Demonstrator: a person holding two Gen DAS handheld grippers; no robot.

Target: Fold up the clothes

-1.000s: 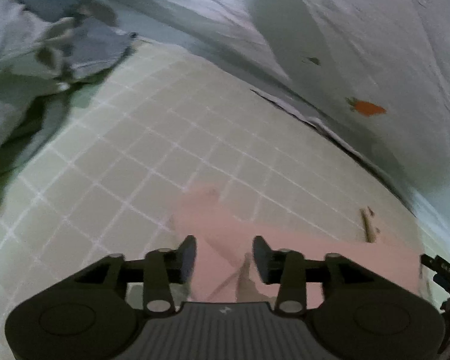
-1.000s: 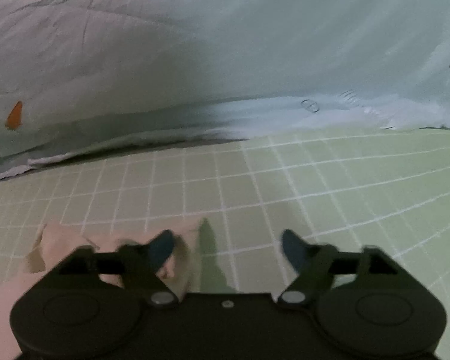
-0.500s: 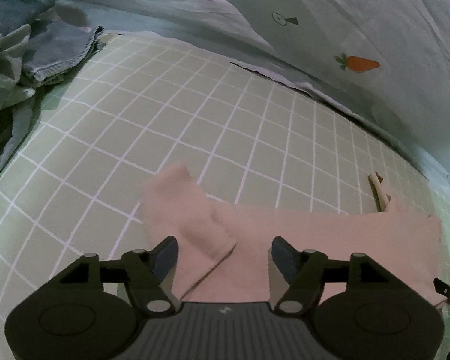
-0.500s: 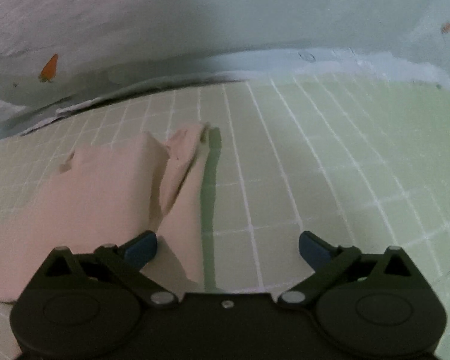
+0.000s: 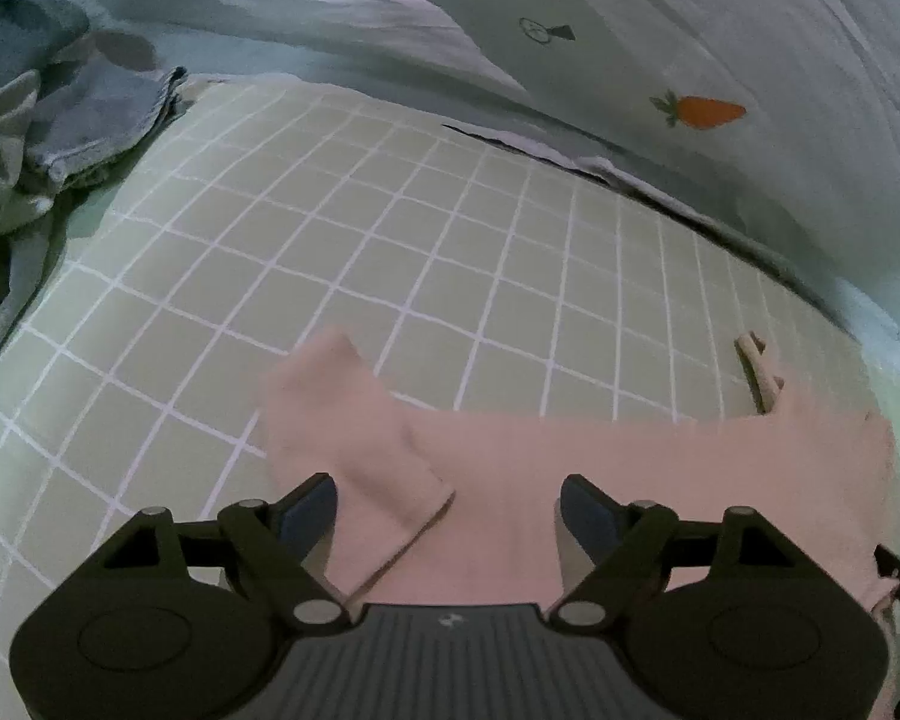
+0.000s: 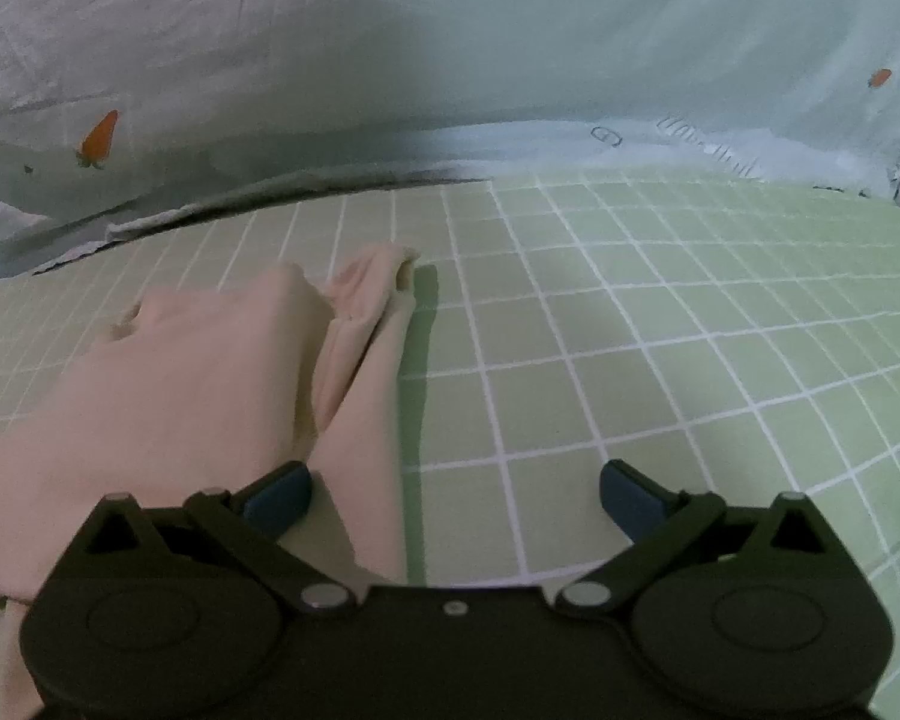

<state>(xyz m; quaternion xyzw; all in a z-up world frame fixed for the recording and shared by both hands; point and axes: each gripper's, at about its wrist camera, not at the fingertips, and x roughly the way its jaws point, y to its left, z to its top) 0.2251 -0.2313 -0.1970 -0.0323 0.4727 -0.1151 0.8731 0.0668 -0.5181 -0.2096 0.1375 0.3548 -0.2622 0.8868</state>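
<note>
A pale pink garment (image 5: 570, 468) lies spread on the green checked sheet (image 5: 390, 240). Its left sleeve (image 5: 342, 414) is folded inward over the body. My left gripper (image 5: 447, 501) hovers over the near edge, its jaws wide apart and closing slightly. The cloth lies below and between the jaws, and the pads do not press on it. In the right wrist view the same garment (image 6: 198, 384) lies to the left, with a bunched sleeve (image 6: 366, 312) pointing away. My right gripper (image 6: 456, 486) stands fully open over the garment's right edge and holds nothing.
A heap of grey and blue clothes (image 5: 78, 114) sits at the sheet's far left corner. A pale duvet with carrot prints (image 5: 690, 60) rises along the back, also shown as the duvet (image 6: 270, 60) in the right view. Bare sheet (image 6: 660, 330) stretches to the right.
Both grippers have opened and let go of the pink garment, then drawn back toward its near edge. The garment now lies flat with its left sleeve folded in.
</note>
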